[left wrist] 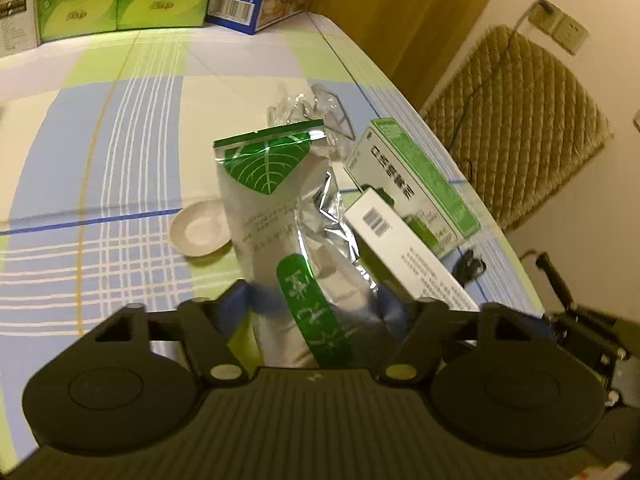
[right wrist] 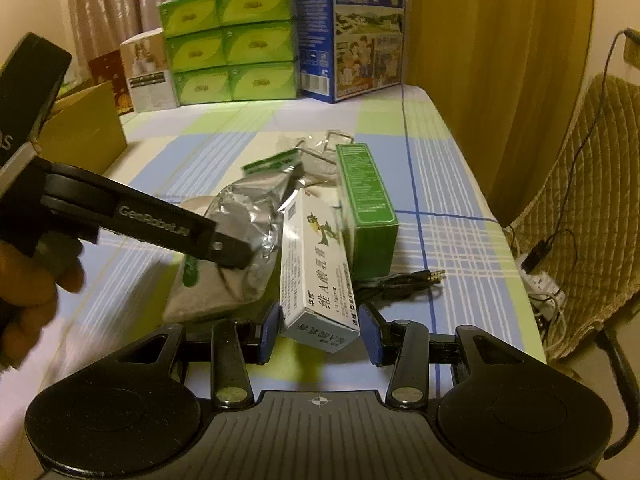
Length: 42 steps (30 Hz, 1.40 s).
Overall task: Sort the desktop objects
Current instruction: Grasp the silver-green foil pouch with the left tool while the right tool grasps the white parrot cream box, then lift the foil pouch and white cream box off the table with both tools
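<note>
Lying on a checked tablecloth (right wrist: pixel 460 184), the clutter sits in one group near the table's right edge; the silver foil pouch (left wrist: pixel 280 216) with green leaf print lies between the blue pads of the left gripper (left wrist: pixel 316 304), which press on its lower part from both sides; in the right wrist view that gripper (right wrist: pixel 230 254) reaches in from the left onto the crumpled foil (right wrist: pixel 248 216). Just right of the pouch a white ointment box (right wrist: pixel 316 280) has its near end between the right gripper's (right wrist: pixel 320 334) blue pads; the left pad touches it, the right pad stands just beside it, so whether it is clamped I cannot tell. A green box (right wrist: pixel 368 204) lies beside it on the right; a small white dish (left wrist: pixel 200 232) sits left of the pouch; a black audio cable (right wrist: pixel 400 280) lies right of the white box; green tissue packs (right wrist: pixel 232 40) stand far back.
</note>
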Tool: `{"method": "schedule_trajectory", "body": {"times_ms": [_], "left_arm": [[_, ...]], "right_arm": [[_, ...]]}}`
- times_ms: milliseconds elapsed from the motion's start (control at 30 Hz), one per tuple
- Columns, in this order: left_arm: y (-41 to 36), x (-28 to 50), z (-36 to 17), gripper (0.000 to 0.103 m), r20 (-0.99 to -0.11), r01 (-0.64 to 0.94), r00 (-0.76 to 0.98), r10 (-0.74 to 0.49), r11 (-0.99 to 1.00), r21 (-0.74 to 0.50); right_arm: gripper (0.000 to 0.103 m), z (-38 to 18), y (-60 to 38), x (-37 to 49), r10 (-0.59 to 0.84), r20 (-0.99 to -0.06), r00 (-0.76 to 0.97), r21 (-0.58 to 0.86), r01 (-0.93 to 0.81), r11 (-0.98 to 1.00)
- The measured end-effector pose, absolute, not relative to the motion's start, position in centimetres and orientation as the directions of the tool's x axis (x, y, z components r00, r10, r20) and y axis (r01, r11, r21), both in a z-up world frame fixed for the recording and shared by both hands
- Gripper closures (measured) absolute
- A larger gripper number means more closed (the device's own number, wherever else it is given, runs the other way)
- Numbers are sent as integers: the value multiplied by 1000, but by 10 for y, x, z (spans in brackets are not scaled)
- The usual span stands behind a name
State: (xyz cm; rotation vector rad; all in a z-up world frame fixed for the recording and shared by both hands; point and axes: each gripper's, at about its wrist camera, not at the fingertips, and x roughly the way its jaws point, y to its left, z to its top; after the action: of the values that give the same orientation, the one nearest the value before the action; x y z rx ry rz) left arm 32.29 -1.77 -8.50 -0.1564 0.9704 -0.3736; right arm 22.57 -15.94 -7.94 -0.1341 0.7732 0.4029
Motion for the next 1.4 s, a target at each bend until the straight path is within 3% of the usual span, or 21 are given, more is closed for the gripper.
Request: {"method": "schedule_trajectory", "body": {"times_ms": [167, 500, 533, 600, 800, 900, 967, 1400], "left_arm": [[-4, 289, -74, 54, -802, 252, 501, -326, 941, -225], [21, 212, -63, 55, -835, 270, 491, -250, 955, -127], [21, 210, -61, 54, -835, 275, 493, -245, 954, -117], [22, 208, -55, 40, -830, 295, 500, -249, 950, -107], [13, 225, -49, 27, -828, 390, 502, -249, 920, -40], [9, 234, -54, 26, -835, 429, 482, -265, 902, -39], [5, 239, -57, 25, -841, 449, 471, -265, 893, -30], [-22, 275, -93, 25, -907, 549, 362, -215, 836, 21]], "right_arm": [[63, -76, -153, 199, 288, -721, 631, 8, -408, 913], [62, -81, -147, 145, 267, -751, 604, 9, -395, 919], [60, -81, -147, 144, 275, -751, 600, 19, -396, 918], [56, -81, -147, 146, 278, -745, 606, 18, -398, 917], [53, -87, -149, 169, 303, -746, 594, 60, -393, 918], [54, -96, -146, 181, 317, -752, 578, 66, -412, 909], [67, -101, -144, 185, 318, -756, 572, 54, -431, 901], [65, -104, -150, 187, 282, -738, 613, 19, -399, 917]]}}
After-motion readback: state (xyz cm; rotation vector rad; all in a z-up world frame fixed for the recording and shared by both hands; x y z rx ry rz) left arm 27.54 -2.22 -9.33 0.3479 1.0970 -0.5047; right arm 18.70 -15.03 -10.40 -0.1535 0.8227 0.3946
